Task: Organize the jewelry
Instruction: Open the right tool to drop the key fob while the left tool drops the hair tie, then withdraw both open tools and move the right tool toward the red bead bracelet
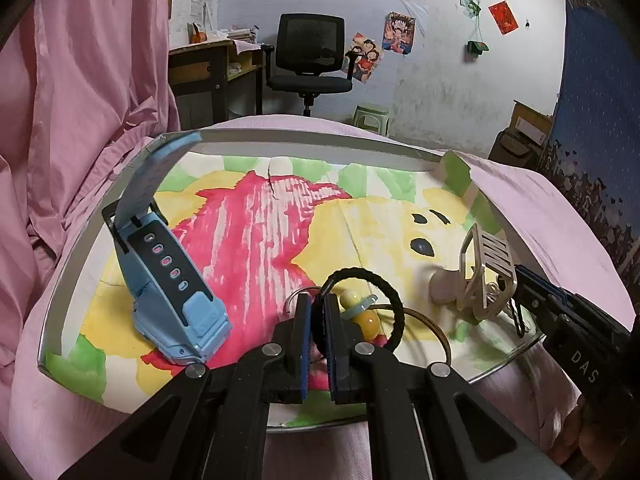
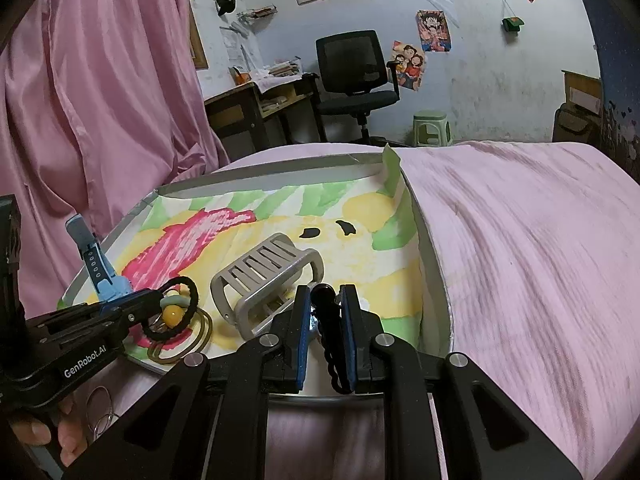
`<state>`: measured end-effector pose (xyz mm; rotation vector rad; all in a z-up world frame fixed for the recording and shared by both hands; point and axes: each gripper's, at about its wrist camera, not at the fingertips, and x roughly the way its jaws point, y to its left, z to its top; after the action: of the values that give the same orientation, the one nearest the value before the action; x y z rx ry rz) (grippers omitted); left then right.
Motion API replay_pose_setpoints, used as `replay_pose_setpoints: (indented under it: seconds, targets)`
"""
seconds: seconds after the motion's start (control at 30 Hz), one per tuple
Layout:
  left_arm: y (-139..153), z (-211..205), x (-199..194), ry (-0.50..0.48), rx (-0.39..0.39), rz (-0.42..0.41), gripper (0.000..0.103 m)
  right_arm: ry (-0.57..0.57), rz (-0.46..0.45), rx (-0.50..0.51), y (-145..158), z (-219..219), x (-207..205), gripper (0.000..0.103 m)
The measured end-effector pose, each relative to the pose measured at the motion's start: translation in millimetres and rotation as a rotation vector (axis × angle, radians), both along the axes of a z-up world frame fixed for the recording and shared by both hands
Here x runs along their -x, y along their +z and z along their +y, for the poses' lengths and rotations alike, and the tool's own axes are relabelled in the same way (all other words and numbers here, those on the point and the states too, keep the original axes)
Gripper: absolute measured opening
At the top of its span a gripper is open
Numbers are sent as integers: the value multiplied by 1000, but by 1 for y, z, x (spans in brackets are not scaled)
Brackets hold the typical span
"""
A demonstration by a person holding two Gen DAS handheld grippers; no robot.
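Pink bedding (image 2: 520, 240) carries a painted tray (image 1: 256, 136). At lower centre, the left hand-held gripper (image 1: 318, 340) pinches a black hair tie (image 1: 394, 300). The right hand-held gripper (image 2: 326, 344) pinches a black clip (image 2: 329, 328), just beside a grey claw clip (image 2: 264, 280).

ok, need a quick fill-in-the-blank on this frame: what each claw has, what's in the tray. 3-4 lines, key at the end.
1. The left claw is shut on a black ____ with beads on it.
2. The right claw is shut on a ____ hair clip.
3. The smartwatch standing in the tray is light ____.
4. The large grey claw clip lies between the two claws, on the tray's painted ____.

Missing words: hair tie; black; blue; paper lining
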<state>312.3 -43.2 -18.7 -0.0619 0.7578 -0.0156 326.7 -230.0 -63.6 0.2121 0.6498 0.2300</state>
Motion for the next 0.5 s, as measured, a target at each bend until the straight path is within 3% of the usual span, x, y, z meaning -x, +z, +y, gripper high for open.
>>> replay_pose_setpoints:
  seconds: [0.2,0.27,0.33,0.4,0.5]
  targets:
    - [0,-1,-3,-18,-4,8,13,-8,4,-10,-3,-1,-1,35]
    - [1,-2,-2,-32,8,2,21,-12,2,-12,-2,0,-1,37]
    - [6,0,2,-29,22,-24,44,-24,-11,-19,0,-4,2,39]
    - [14,5,10,-19,46,-76,57,-45,-33,-18,6,-8,6,46]
    - [28,11,26,0,74,-161,64,-68,-77,-19,15,-14,15,52]
